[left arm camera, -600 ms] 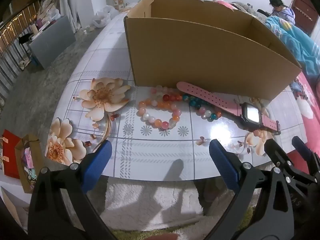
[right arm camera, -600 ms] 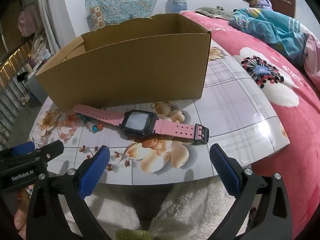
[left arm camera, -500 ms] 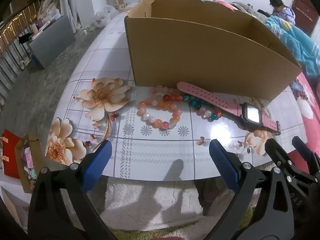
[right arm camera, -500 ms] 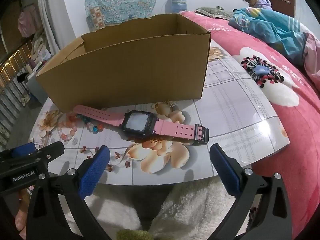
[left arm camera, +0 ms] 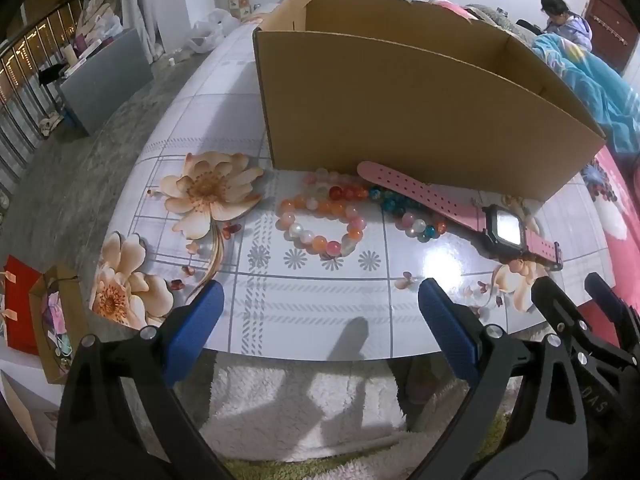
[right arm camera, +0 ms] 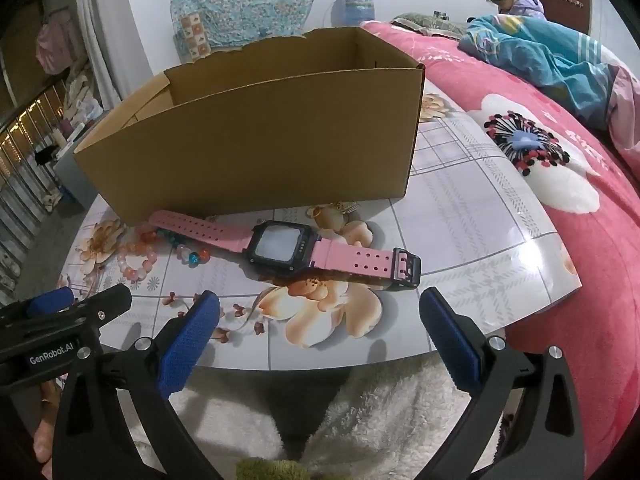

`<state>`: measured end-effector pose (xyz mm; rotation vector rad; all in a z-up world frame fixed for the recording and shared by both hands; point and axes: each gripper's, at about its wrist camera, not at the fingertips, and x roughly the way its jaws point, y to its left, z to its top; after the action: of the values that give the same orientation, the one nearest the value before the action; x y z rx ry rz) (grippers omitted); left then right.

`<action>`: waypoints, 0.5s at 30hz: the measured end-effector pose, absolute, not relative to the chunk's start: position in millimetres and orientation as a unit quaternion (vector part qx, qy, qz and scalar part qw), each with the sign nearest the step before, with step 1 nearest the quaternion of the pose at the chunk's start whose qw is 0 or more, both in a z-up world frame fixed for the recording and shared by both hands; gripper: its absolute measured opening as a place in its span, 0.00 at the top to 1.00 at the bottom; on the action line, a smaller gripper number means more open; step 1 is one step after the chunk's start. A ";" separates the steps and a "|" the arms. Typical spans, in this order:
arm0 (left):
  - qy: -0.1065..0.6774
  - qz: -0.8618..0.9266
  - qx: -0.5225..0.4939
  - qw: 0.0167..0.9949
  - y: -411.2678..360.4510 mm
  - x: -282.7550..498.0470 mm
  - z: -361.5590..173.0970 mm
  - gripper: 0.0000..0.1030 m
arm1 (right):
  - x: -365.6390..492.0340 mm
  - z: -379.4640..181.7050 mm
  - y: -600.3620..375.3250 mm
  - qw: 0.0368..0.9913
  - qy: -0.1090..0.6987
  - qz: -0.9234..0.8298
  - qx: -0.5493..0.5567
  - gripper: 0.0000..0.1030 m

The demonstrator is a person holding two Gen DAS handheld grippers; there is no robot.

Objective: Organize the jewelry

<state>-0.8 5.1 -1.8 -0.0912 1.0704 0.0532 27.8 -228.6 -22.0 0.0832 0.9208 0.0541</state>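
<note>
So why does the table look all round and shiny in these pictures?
Left wrist view: the fisheye lens bends the table into a dome, and a bright glare patch sits near the pink watch. Right wrist view: the same bending curves the cardboard box.

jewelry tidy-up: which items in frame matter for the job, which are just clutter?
Relevant:
- pink watch
- orange-pink bead bracelet
- teal-pink bead bracelet, partly under the watch strap
- cardboard box, open, behind them
- left gripper and right gripper, both open, holding nothing

Clutter:
- blue blanket
- water jug
- red paper bag on the floor
</note>
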 end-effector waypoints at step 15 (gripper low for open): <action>0.508 0.026 -0.044 0.860 5.3 -0.9 -1.6 0.09 | 27.2 -21.6 -226.3 0.896 0.442 0.028 0.041 0.05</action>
<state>-0.9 5.3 -1.6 -0.0930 1.0674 0.0538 27.2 -226.3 -21.6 0.0845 0.9166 0.0580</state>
